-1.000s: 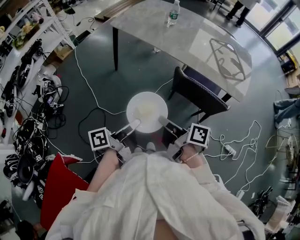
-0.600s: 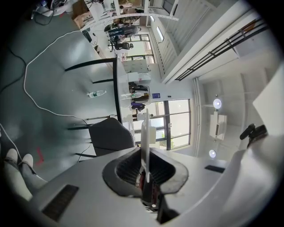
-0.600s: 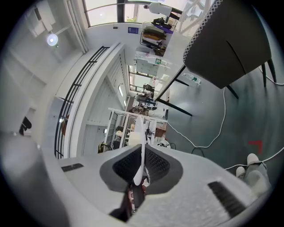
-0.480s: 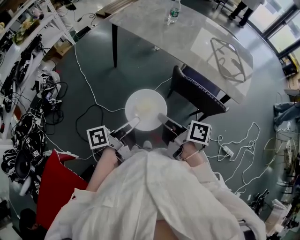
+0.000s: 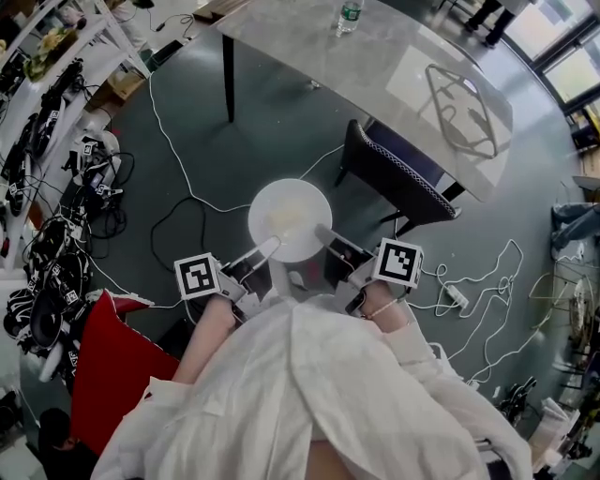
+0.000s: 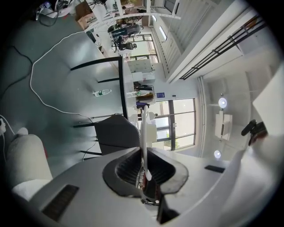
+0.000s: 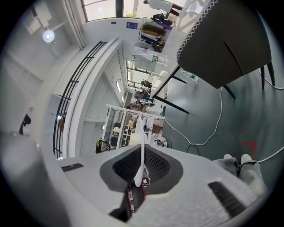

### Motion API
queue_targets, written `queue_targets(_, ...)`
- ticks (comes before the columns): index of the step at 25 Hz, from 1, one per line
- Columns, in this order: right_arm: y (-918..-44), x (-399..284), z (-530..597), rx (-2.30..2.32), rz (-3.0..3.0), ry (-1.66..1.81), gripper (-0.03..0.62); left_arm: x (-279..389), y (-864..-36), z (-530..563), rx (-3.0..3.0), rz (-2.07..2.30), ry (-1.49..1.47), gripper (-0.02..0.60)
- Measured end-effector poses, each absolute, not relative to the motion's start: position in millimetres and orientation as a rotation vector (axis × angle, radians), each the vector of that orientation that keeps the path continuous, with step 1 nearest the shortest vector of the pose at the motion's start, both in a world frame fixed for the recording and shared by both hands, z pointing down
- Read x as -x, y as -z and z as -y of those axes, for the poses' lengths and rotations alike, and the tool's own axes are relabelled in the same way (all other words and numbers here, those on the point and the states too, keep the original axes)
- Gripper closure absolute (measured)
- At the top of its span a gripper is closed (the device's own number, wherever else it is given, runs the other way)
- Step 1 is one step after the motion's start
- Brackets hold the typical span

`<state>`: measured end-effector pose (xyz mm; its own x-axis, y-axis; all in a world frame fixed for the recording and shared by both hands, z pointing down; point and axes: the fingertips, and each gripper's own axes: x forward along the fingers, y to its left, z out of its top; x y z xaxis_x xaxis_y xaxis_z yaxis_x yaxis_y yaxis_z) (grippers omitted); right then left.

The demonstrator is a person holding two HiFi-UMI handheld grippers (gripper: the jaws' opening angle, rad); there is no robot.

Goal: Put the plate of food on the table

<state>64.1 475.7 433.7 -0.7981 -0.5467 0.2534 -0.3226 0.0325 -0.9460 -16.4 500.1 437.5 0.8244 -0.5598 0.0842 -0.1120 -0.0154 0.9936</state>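
Observation:
A round white plate point(image 5: 291, 211) with pale food point(image 5: 292, 221) at its middle hangs level over the dark floor, carried between both grippers. My left gripper point(image 5: 269, 247) is shut on the plate's near-left rim, and my right gripper point(image 5: 324, 235) is shut on its near-right rim. In the left gripper view the plate point(image 6: 144, 128) shows edge-on as a thin white line pinched in the left gripper point(image 6: 144, 167). The right gripper view shows the same thin plate edge point(image 7: 141, 137) clamped in the right gripper point(image 7: 140, 172). The grey marble table point(image 5: 394, 66) stands ahead, at the top of the head view.
A dark chair point(image 5: 398, 178) stands between the plate and the table, just right of it. A water bottle point(image 5: 349, 13) and a wire rack point(image 5: 459, 108) are on the table. White cables point(image 5: 178, 169) trail over the floor; cluttered shelves point(image 5: 47, 84) and a red object point(image 5: 112, 366) lie left.
The plate stays gripped by both grippers and has barely moved in view. The floor, table and chair have shifted slightly up the picture, and a shoe shows below the plate.

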Motion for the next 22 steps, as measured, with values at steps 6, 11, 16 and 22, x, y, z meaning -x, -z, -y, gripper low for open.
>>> queue_targets(6,-441.7,-59.0,-464.7,0.913,-2.134,1.877,0.583,23.8,-443.3,-489.3,-1.556,0.567,0.389,0.538)
queue_targets(11,-441.7,-47.3,-433.1,0.907,-2.136,1.850,0.583,32.0,-445.7,-461.0,-1.581,0.555,0.368,0.538)
queue_targets(16,-445.5,-16.2,-383.4,0.897,-2.114,1.875,0.583,63.4,-443.3,-410.2,-1.574,0.564,0.375,0.538)
queue_targets(22,-432.0,31.1,-309.7,0.879,-2.110,1.846,0.583,115.7,-427.0,-336.3,-1.589,0.581,0.364,0.538)
